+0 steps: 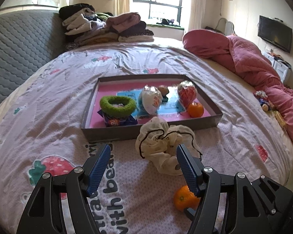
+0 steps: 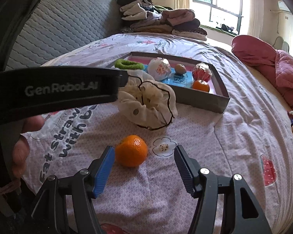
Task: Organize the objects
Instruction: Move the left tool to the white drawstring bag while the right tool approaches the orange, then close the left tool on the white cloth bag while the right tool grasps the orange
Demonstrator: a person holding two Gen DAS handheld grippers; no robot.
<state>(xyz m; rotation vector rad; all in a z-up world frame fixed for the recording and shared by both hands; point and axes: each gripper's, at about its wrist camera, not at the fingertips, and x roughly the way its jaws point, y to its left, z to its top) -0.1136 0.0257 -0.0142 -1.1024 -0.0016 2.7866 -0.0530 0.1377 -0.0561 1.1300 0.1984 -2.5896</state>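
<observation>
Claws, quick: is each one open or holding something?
Left claw: open, empty, beside the cream frilly fabric scrunchie.
Right claw: open, empty, around the round orange tangerine.

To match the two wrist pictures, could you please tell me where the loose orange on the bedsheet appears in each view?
Left wrist: loose orange sits low, right of centre, partly behind the left gripper's right finger.
Right wrist: loose orange lies centre-low, just inside the right gripper's blue left finger.
Shared landmark: cream scrunchie, beyond the orange, before the tray.
</observation>
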